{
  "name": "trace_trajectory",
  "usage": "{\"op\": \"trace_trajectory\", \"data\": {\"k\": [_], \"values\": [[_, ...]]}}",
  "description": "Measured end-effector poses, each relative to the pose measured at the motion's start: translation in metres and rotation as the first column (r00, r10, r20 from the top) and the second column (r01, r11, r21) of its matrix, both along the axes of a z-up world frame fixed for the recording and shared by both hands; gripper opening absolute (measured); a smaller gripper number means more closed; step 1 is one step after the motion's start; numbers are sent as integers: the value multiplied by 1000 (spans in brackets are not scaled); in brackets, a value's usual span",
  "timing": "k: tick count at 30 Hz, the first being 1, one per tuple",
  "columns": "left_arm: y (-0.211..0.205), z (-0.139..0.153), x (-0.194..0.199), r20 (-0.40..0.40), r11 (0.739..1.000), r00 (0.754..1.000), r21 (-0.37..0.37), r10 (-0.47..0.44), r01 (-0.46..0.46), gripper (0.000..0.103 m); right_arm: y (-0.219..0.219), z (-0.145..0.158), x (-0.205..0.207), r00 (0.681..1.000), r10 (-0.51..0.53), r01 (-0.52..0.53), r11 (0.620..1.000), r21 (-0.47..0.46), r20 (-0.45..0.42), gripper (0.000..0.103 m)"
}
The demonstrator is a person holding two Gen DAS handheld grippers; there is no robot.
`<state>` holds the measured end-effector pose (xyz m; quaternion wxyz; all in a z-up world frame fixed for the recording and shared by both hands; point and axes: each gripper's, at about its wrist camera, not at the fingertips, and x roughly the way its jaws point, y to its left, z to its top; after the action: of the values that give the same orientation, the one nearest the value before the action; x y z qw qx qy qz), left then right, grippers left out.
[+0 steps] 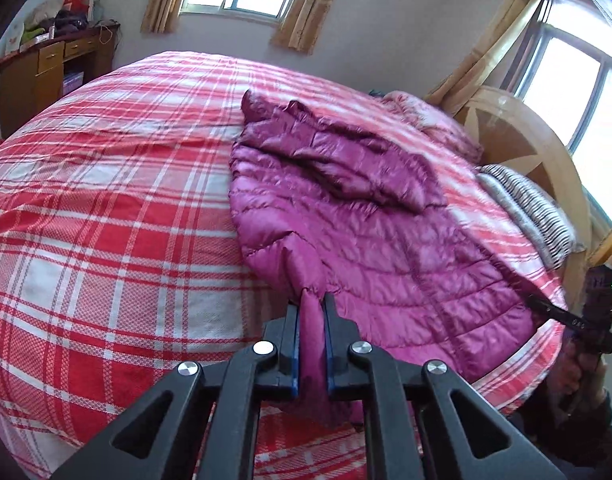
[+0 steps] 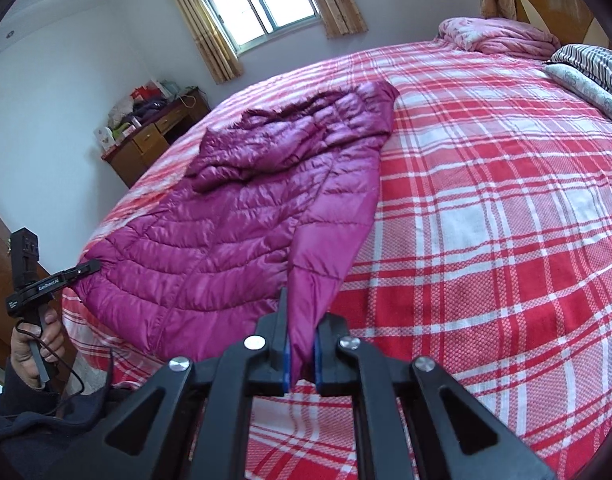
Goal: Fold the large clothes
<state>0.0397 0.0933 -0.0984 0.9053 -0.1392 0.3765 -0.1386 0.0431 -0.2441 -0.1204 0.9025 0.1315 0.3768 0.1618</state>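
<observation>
Magenta quilted puffer jacket [image 1: 345,216] lies spread on the red-and-white plaid bedspread [image 1: 106,208], hem at the near edge. Left gripper [image 1: 311,300] and right gripper [image 2: 302,320] each clamp a hem corner.

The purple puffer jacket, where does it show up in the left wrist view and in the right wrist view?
Left wrist view: the purple puffer jacket lies right of centre on the plaid bedspread, its near hem pinched in the left gripper.
Right wrist view: it lies left of centre, its hem pinched in the right gripper.
Shared landmark: the wooden desk, upper left in the left view, middle left in the right view.
</observation>
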Motion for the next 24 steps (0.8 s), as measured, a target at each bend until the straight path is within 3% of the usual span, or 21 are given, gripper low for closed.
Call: {"op": "trace_trajectory", "data": {"k": [6,12,17,21,24], "values": [[9,41,-17,98,995,994,-83,-43,52,7,-11,45,-22,990,-14,10,999,31,143,9],[22,86,-41,195,974,977,-191,-84,122,7,-17,95,-44,961,-32,15,998,65,275,9],[25,114,-66,273,968,956,-186,-111,166,7,-18,128,-67,930,-31,7,998,66,366,9],[29,117,-65,280,962,953,-208,-113,175,7,-24,134,-71,920,-49,15,996,90,389,9],[26,101,-42,238,965,964,-203,-117,167,7,-29,125,-57,934,-68,36,995,98,350,9]]}}
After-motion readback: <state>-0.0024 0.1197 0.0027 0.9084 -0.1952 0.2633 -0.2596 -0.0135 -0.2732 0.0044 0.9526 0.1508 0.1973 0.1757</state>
